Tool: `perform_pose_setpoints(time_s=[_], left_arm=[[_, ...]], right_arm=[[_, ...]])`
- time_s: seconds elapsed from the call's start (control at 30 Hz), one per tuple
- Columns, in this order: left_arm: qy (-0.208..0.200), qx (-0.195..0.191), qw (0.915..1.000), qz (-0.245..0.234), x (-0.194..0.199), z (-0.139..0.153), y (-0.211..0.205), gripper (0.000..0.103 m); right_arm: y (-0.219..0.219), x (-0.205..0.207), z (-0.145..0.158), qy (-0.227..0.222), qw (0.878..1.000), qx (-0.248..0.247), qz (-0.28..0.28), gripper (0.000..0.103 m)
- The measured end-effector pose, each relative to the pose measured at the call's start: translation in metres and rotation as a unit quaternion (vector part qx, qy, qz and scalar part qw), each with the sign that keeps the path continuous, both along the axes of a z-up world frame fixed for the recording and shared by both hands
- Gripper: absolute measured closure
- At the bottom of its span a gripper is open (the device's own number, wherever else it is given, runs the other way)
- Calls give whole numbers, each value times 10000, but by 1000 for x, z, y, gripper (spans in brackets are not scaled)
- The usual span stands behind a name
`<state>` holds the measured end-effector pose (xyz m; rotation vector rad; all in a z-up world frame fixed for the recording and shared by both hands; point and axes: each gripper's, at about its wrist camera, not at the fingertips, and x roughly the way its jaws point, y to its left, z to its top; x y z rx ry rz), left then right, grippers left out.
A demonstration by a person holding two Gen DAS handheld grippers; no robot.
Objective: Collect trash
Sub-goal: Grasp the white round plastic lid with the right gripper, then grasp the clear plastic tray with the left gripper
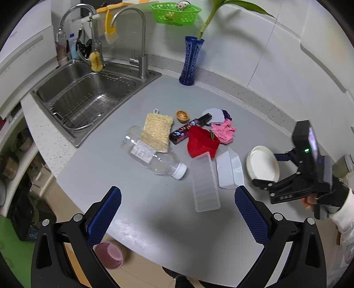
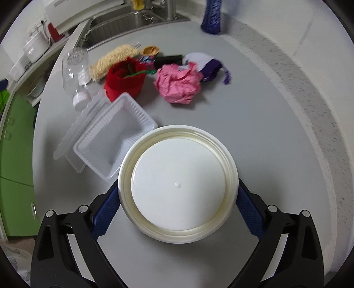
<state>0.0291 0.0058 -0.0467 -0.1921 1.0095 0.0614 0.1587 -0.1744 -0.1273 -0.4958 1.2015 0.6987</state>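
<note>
My right gripper (image 2: pixel 178 197) is shut on a round white bowl (image 2: pixel 178 186), bottom up, held above the grey counter (image 2: pixel 254 133); it also shows in the left wrist view (image 1: pixel 262 164). My left gripper (image 1: pixel 178 206) is open and empty over the counter's near edge. Trash lies ahead: a clear bottle (image 1: pixel 152 152), a white plastic tray (image 1: pixel 230 168), a clear lid (image 1: pixel 204 183), a red bag (image 1: pixel 202 141), crumpled pink paper (image 1: pixel 223 130), a dark floral tube (image 1: pixel 190 128), a nut shell (image 1: pixel 182 116) and a loofah pad (image 1: pixel 157 131).
A steel sink (image 1: pixel 88 97) with two taps sits at the left. A blue vase (image 1: pixel 190 62) stands against the back wall. A green basket (image 1: pixel 176 12) hangs above. A pink bin (image 1: pixel 109 254) stands on the floor below the counter edge.
</note>
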Motion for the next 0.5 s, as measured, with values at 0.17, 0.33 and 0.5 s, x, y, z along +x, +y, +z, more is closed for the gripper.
perform_pose_setpoints(time_s=[0.17, 0.33, 0.5], left_arm=[[92, -59, 9999, -120, 10, -11, -10, 5], [320, -79, 9993, -182, 25, -35, -20, 5], [619, 38, 9979, -182, 36, -68, -32, 5]], right_arm=[[-12, -1, 19, -180, 9994, 107, -267, 8], [-22, -5, 32, -333, 9986, 171, -385, 8], [-29, -9, 37, -322, 9980, 235, -499, 8]])
